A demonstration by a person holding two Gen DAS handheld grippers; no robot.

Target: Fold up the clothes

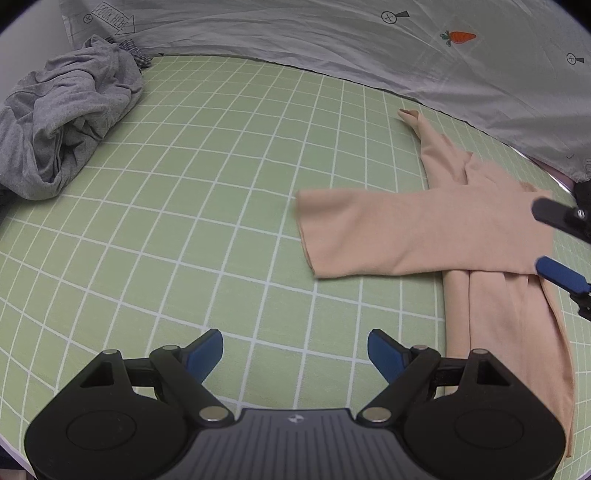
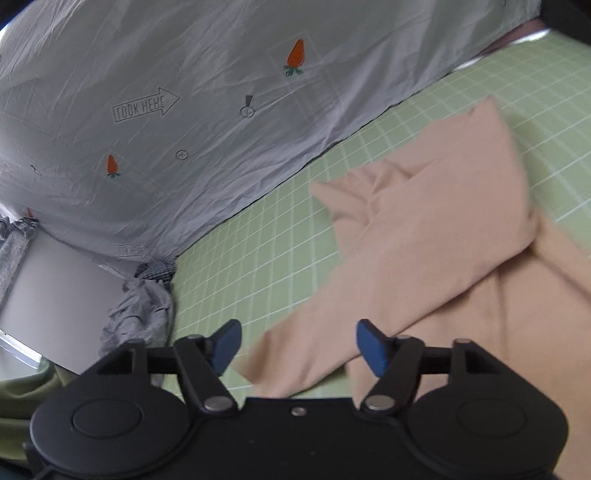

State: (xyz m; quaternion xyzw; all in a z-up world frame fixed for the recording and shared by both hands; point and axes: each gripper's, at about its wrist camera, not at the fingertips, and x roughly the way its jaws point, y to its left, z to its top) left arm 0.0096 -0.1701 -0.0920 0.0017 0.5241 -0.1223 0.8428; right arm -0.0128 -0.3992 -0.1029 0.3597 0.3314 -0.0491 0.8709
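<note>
A peach long-sleeved garment [image 1: 476, 236] lies on the green checked sheet [image 1: 207, 206], its body folded narrow and one sleeve laid across it to the left. It also shows in the right wrist view [image 2: 436, 251], with the sleeve end near my fingers. My left gripper [image 1: 295, 354] is open and empty above bare sheet, left of the garment. My right gripper [image 2: 297, 347] is open and empty just above the sleeve end; it shows at the right edge of the left wrist view [image 1: 561, 243].
A crumpled grey garment [image 1: 62, 122] lies at the far left of the bed, also seen in the right wrist view [image 2: 140, 314]. A grey quilt with carrot prints [image 1: 332, 33] runs along the back edge [image 2: 166, 110].
</note>
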